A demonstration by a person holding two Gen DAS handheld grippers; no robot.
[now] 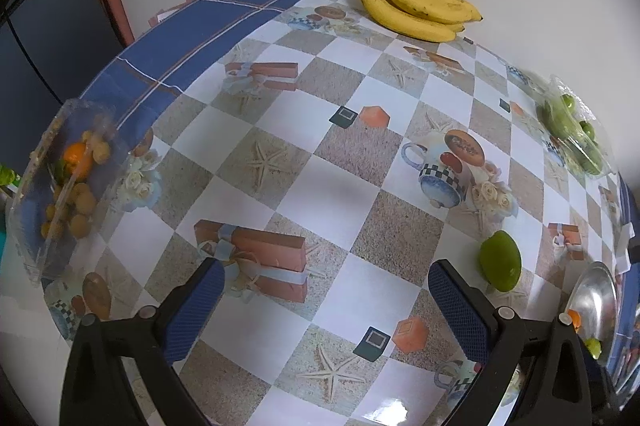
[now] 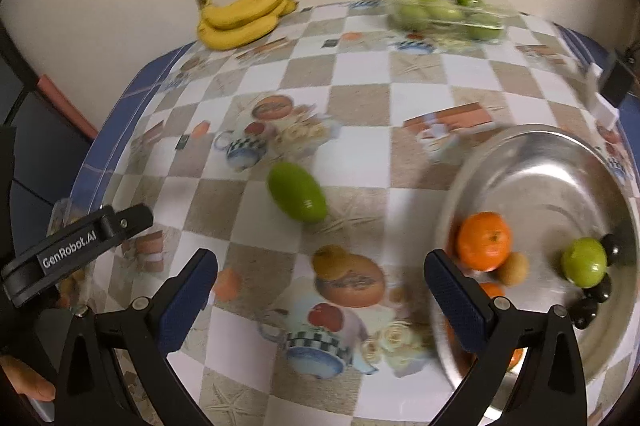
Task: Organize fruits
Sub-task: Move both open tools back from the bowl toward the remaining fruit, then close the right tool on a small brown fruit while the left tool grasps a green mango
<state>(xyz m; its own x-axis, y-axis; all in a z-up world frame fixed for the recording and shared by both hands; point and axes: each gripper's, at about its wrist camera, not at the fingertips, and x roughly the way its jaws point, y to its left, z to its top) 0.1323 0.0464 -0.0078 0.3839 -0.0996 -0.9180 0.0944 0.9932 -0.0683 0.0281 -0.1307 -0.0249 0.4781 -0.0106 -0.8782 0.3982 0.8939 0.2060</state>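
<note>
Jaws of both the left gripper (image 1: 326,310) and the right gripper (image 2: 320,302) stand spread wide, holding nothing. Nearest the right gripper, the steel bowl (image 2: 560,161) already contains an orange (image 2: 484,241), a green fruit (image 2: 584,261) and several dark fruits. A loose green mango (image 2: 297,191) lies on the tabletop (image 2: 360,105), apart from the bowl. Judgement: collection is mid-way; next move calls for closing around the mango. Farther back, bananas (image 2: 248,13) and a clear box of green fruit (image 2: 444,11) wait.

Bananas (image 2: 248,13) sit at the back of the table (image 2: 360,105), against the wall. Right of them, a clear box of fruit (image 2: 444,9). One loose fruit (image 2: 297,191) lies mid-table, alone. To its right, near the front, the metal bowl (image 2: 560,161) holds several fruits. A second clear box (image 1: 64,185) sits on the far left edge.
</note>
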